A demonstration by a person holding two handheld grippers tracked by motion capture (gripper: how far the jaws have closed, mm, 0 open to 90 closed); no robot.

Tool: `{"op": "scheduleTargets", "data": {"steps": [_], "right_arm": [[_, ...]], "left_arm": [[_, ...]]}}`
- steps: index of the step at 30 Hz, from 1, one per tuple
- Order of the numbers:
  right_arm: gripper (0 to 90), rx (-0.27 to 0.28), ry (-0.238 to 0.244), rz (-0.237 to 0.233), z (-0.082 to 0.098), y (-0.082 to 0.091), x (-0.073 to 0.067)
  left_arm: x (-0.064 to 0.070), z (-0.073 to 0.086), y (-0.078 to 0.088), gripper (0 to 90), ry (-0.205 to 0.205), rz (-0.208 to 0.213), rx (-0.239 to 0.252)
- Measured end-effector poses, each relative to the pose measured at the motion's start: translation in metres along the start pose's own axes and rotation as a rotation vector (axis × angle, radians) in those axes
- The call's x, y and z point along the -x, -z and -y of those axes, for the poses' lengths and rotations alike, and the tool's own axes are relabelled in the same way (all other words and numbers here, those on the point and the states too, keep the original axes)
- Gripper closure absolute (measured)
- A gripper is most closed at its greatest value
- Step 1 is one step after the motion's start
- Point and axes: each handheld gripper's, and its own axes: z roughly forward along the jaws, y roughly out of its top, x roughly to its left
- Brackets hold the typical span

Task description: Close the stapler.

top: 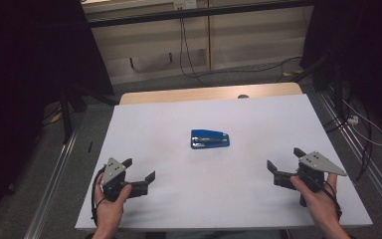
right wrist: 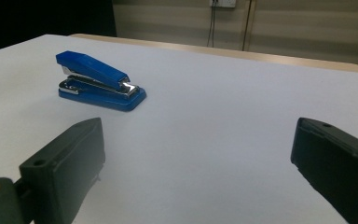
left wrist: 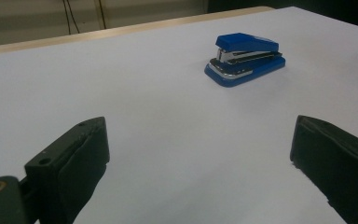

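Stapler: a small blue plastic desk stapler (top: 209, 139) with bright metal parts between its arm and base is seen lying flat near the middle of the table, resting on its base, arm down.
Stapler, as seen from the grippers: in the left gripper view the stapler (left wrist: 244, 58) is placed toward the upper right, beyond the jaws; in the right gripper view it (right wrist: 99, 80) is placed toward the upper left, likewise beyond the jaws.
Surface: a white rectangular table top (top: 179, 114) is noted, with a strip of pale wood (top: 189, 94) exposed along its far edge.
Left gripper: a black two-jaw hand-held gripper (top: 140, 170) with a grey three-cornered plate on top is held in the person's left hand (top: 110, 199) at the near left of the table; its jaws are spread wide and nothing is held between them.
Right gripper: a matching black gripper (top: 284, 159) is held in the person's right hand (top: 317, 195) at the near right; its jaws are likewise spread wide with nothing between them.
Relation: both grippers are kept well apart from the stapler, which is touched by neither and lies between them, farther up the table.
Surroundings: grey floor (top: 258, 77) with trailing black cables (top: 194, 69) is seen beyond the table.
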Motion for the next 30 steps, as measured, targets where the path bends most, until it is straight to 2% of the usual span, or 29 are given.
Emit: {"op": "scheduleTargets", "data": {"steps": [5,9,14,15,19,30], "right_arm": [[2.5,0.002,0.001,0.016,0.003,0.009,0.002],[1.7,-0.003,0.0,0.016,0.008,0.013,0.004],[1.7,0.003,0.024,0.029,0.013,0.013,0.003],[1.6,-0.003,0.014,0.022,0.014,0.011,0.003],[1.7,0.002,0.02,0.028,0.015,0.007,0.002],[1.8,0.005,0.016,0.032,0.015,0.003,0.005]], "left_arm": [[-0.003,0.004,0.007,4.7,-0.004,-0.017,-0.001],[-0.006,0.009,0.006,4.5,-0.048,-0.015,-0.005],[-0.001,0.012,0.004,4.5,-0.041,-0.002,-0.028],[-0.001,0.012,0.004,4.5,-0.036,-0.002,-0.024],[-0.005,0.01,-0.001,4.5,-0.01,-0.029,-0.015],[-0.005,0.009,0.001,4.6,-0.012,-0.017,-0.014]]}}
